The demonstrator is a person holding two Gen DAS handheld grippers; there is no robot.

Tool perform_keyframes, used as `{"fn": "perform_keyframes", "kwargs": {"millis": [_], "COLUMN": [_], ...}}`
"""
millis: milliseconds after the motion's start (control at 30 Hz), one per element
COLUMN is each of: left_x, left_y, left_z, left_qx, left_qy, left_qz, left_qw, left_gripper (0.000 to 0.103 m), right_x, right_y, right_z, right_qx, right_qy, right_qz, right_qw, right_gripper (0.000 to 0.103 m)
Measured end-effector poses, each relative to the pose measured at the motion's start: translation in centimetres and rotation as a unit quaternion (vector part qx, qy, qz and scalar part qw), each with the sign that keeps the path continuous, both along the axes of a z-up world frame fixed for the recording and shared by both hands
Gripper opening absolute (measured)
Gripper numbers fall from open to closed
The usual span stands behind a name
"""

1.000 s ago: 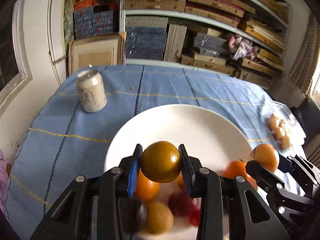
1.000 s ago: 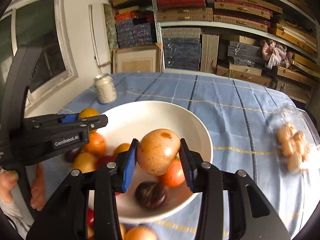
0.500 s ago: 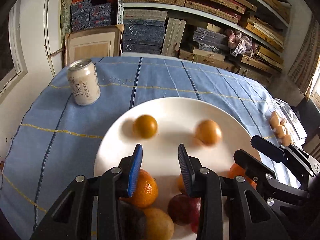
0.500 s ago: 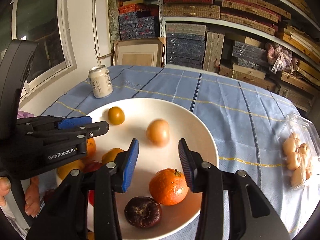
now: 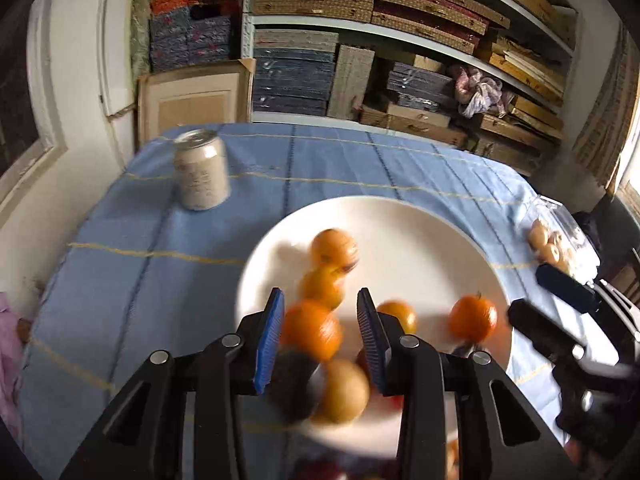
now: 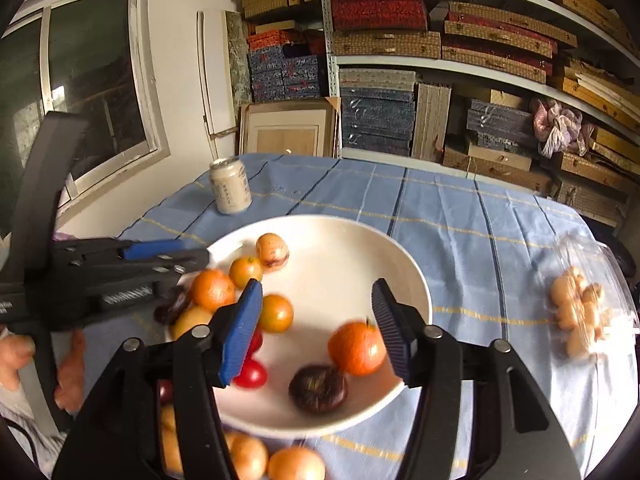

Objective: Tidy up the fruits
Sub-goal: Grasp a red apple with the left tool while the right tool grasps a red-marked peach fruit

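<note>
A large white bowl point(image 6: 352, 248) on the blue tablecloth holds several fruits: oranges point(image 6: 356, 348), a yellow fruit point(image 6: 276, 313), a speckled fruit point(image 6: 272, 249), a dark plum point(image 6: 318, 388) and a red tomato point(image 6: 251, 374). The bowl also shows in the left wrist view point(image 5: 420, 232) with blurred fruits, among them an orange point(image 5: 472, 317). My left gripper point(image 5: 320, 336) is open and empty above the bowl's near side, an orange point(image 5: 311, 330) in the bowl showing between its fingers. My right gripper point(image 6: 316, 328) is open and empty over the bowl. More fruit point(image 6: 296, 464) lies in front of the bowl.
A pale drink can point(image 6: 230, 186) stands at the table's far left. A clear plastic pack of small pale fruits point(image 6: 580, 312) lies at the right edge. Shelves stacked with boxes stand behind the table. A person's hand point(image 6: 24, 356) holds the left gripper.
Both grippers let go of their fruits into the bowl. The two dropped fruits rolled to the others at the bowl's left side. The right gripper's jaws opened wider.
</note>
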State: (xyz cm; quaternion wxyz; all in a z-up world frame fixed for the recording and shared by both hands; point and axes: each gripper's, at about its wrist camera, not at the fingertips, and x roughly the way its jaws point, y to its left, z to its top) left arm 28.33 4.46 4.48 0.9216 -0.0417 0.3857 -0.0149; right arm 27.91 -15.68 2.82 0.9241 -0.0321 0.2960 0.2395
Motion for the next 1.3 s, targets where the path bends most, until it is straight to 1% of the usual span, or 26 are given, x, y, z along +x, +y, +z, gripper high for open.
{"fn": "perform_keyframes", "kwargs": {"millis": [33,100,133,233,267,300,400,500,533,600,700,800,933,1000,1133,1200,1233,1300], "left_x": [-0.8,-2.8,-3.7,-6.4,-7.0,-7.5,-8.4,-8.8,-8.8,-8.7,-8.3,-8.4,-8.6,-8.8,-9.3,-9.4,-9.4,-9.3], "left_y": [0.4,1.1,1.3,1.8,1.9,1.8,1.9,2.2,2.1,1.9,1.5,1.1,0.7,0.2,-0.8,-1.3,-1.4,-0.8], "left_z": [0.0,-0.3,-0.5,-1.8,-2.4,-2.9,-4.1,-4.8,-5.0,-5.3,-5.4,-5.6,-5.9,-6.0,-6.6,-6.8,-6.9,-7.0], "left_qx": [-0.003,-0.005,-0.006,-0.006,-0.001,0.006,0.019,0.008,0.011,0.022,0.025,0.047,0.053,0.064,0.069,0.092,0.096,0.089], "left_qy": [0.001,-0.001,-0.003,-0.001,0.002,0.005,0.009,0.007,0.006,0.002,0.002,-0.007,-0.013,-0.019,-0.004,-0.01,-0.011,-0.005], "left_qz": [0.003,0.011,0.015,0.017,0.017,0.018,0.024,0.021,0.02,0.017,0.002,-0.001,-0.013,-0.019,-0.045,-0.042,-0.042,-0.034], "left_qw": [1.0,0.9999,0.9999,0.9998,0.9999,0.9998,0.9995,0.9997,0.9997,0.9996,0.9997,0.9989,0.9984,0.9976,0.9966,0.9948,0.9945,0.9954], "left_gripper": [0.045,0.055,0.061,0.063,0.063,0.063,0.063,0.063,0.063,0.064,0.066,0.073,0.074,0.074,0.074,0.074,0.074,0.074], "right_x": [-0.8,-2.6,-3.6,-6.5,-7.4,-8.0,-9.6,-10.2,-10.2,-10.1,-9.8,-9.7,-9.5,-9.5,-9.4,-9.3,-9.4,-9.4], "right_y": [-0.3,-1.2,-1.6,-2.5,-2.8,-3.1,-4.3,-5.2,-5.4,-5.5,-5.5,-5.3,-5.2,-5.3,-5.5,-5.5,-5.6,-5.6], "right_z": [0.0,-0.1,-0.2,-1.0,-1.4,-1.8,-3.2,-4.0,-4.2,-4.4,-4.7,-4.8,-5.0,-5.1,-5.2,-5.2,-5.1,-5.1], "right_qx": [-0.002,0.007,0.009,-0.002,-0.004,-0.002,0.008,0.015,0.017,0.017,0.018,0.018,0.023,0.026,0.028,0.03,0.031,0.032], "right_qy": [0.001,0.004,0.004,-0.002,-0.003,-0.004,0.005,0.008,0.011,0.015,0.023,0.025,0.024,0.026,0.03,0.03,0.029,0.028], "right_qz": [-0.003,-0.005,-0.007,-0.01,-0.012,-0.014,-0.021,-0.032,-0.033,-0.034,-0.032,-0.032,-0.034,-0.034,-0.037,-0.037,-0.037,-0.036], "right_qw": [1.0,1.0,1.0,1.0,1.0,1.0,1.0,0.999,0.999,0.999,0.999,0.999,0.999,0.999,0.998,0.998,0.998,0.998], "right_gripper": [0.058,0.073,0.075,0.084,0.089,0.091,0.091,0.092,0.092,0.092,0.092,0.092,0.092,0.092,0.092,0.092,0.092,0.092]}}
